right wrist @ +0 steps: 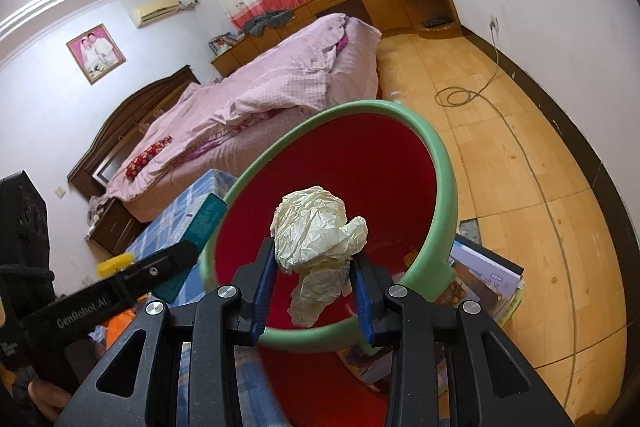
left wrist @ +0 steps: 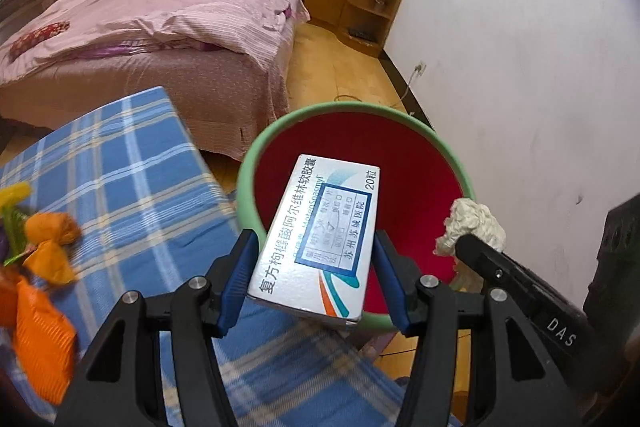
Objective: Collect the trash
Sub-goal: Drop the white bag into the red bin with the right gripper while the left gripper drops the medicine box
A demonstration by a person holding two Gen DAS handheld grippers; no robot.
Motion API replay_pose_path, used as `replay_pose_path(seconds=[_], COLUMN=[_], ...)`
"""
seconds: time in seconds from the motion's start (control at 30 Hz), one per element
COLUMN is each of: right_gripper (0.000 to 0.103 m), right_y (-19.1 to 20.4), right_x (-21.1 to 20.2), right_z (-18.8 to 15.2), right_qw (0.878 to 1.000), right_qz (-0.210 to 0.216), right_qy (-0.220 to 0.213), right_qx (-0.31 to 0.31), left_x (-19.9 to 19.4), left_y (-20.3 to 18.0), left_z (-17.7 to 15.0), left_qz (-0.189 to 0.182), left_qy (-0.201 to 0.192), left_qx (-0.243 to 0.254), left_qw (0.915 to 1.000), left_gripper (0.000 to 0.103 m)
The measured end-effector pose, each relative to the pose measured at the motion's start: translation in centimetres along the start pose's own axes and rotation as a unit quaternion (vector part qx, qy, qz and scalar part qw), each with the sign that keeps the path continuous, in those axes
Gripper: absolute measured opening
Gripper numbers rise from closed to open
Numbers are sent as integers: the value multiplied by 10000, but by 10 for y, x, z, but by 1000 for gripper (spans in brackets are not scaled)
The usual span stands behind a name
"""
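Here, low in the frame, the left gripper clamps a white medicine box printed "20粒" and "苏州苏城医院"; the right gripper, marked "DAS", clamps crumpled paper. Both hang over the green-rimmed red bin behind.

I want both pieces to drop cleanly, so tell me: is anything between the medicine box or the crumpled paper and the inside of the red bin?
Nothing visible. The left gripper holds the medicine box over the bin opening, and the right gripper holds the crumpled paper above its red interior. No lid covers the bin.
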State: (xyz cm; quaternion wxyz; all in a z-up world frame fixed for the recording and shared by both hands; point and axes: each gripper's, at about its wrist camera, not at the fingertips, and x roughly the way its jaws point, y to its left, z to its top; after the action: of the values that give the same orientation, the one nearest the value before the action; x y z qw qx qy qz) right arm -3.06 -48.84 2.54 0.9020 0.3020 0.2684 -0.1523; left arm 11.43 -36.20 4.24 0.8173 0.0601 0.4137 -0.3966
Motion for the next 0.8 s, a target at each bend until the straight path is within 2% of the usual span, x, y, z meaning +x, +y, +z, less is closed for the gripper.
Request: replay_pose_path(seconds=[0.2,0.27,0.33,0.47,0.53,0.57,0.8], right_gripper=[43,46,53,55,68,71,71], right_y=[-10,-12,-12,-8,-5,-3,7], right_x=[12,12,12,7,6,4,0], right_z=[3,1,2,0,1,0,-2], right_qw=[9999,9998,9998,9998,9999,9999,9998], right_qz=[21,76,100,100,94,128,180], right_qy=[109,126,125,93,56,17,-9], right_qx=[69,103,133,115,96,91,-35], left_x=[7,7,9,3,-2,-5,-30], left_y=[-7,-6,-2,4,9,11,32], left_z=[1,0,-1,-4,-6,-7,-18], left_qz=[208,210,156,134,136,148,280], left_qy=[-24,-1,51,48,18,3,-97], left_qx=[221,177,101,-30,-80,-104,-429], left_qw=[9995,9996,9998,9999,9999,9998,9986], left_gripper=[59,59,59,59,59,59,59])
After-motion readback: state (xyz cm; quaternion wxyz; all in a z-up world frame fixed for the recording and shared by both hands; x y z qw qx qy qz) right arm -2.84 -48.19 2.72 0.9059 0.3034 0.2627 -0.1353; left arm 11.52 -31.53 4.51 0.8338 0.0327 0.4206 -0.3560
